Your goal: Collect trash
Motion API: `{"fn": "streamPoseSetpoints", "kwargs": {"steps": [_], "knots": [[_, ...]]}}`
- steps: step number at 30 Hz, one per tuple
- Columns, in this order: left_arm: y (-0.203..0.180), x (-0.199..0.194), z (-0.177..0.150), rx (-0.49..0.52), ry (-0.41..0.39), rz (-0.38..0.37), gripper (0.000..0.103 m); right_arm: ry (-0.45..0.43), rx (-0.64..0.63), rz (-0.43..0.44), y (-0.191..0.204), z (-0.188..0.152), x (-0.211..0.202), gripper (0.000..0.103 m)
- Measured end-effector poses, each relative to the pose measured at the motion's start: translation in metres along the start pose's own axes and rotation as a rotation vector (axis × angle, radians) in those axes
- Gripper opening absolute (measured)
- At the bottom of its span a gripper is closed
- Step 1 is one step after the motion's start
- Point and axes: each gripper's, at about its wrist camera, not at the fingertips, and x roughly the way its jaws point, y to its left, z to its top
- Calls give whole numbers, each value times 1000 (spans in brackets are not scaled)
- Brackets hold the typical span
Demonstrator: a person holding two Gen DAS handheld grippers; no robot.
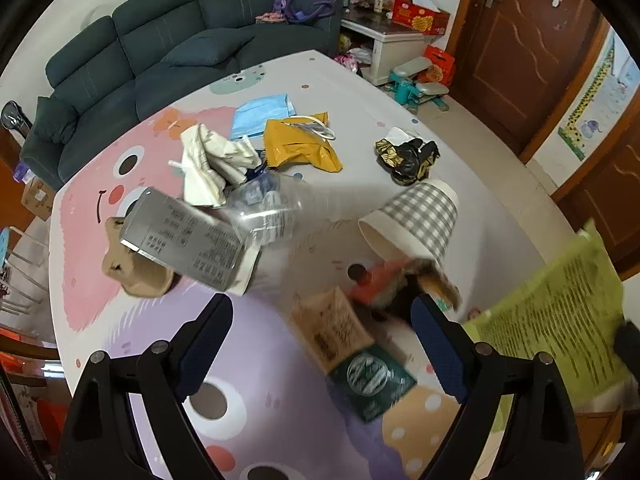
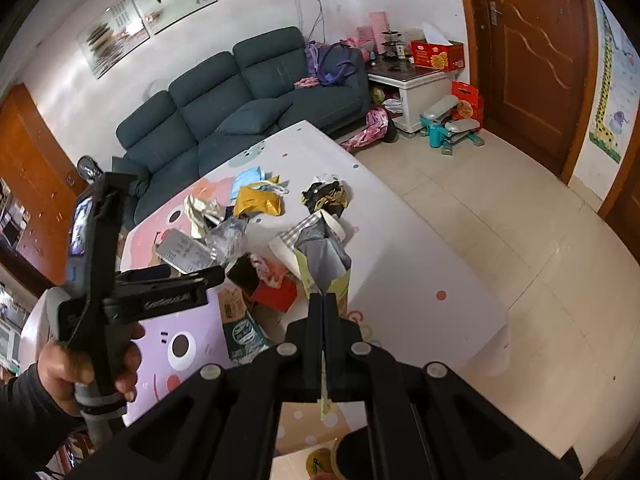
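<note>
Cartoon-printed matting covers the low table (image 1: pixel 132 320), which stands before a dark sofa (image 1: pixel 160 40) and near a brown door (image 1: pixel 520 52). Trash lies in a loose heap across the middle of it.

Among the containers, a checked paper cup (image 1: pixel 416 220) lies on its side with its mouth toward the camera; I cannot tell whether anything is in it. A grey carton (image 1: pixel 188 240) rests tilted over a brown pulp tray (image 1: pixel 136 276). Beside them lies a crumpled clear bottle (image 1: pixel 264 208).

Behind these sit white crumpled paper (image 1: pixel 212 164), a blue mask (image 1: pixel 260 114), a yellow bag (image 1: pixel 300 144) and a black-and-gold wrapper (image 1: pixel 408 156), the wrapper apart from the rest. Nearer are an orange packet (image 1: pixel 380 280), a brown card (image 1: pixel 332 328) and a green packet (image 1: pixel 372 380).

The left gripper (image 1: pixel 320 344) hangs over the card with its jaws wide apart and nothing between them; a hand (image 2: pixel 88 364) grips its handle. The right gripper (image 2: pixel 323 300) has its jaws pressed together, clamped on a yellow-green sheet (image 2: pixel 340 284) that hangs over the table's edge side of the heap.
</note>
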Motion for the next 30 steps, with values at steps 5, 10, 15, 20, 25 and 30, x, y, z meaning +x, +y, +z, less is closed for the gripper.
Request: {"fn": "streamPoseSetpoints", "kwargs": {"steps": [5,10,15,20,25,30], "knots": [[-15,24,12,46,37,25,67,10,17,9,-3,0,6,0],[-22,46,7,66,133,23,11,29,2,25,-3,-4,10,0],[-23,25,-4,21,61,5,6,30,-7,49,-7,-4,6,0],[-27,-14,-21,-31,14,-13,6,26,-32,96,-11,-2,-4,0],[-45,-57,-57,-90,-27,-6,6,38,-77,177,-17,-7,-17,0],[-71,-97,-107,-148,-32,28,6,82,-177,282,-23,-21,-37,0]]}}
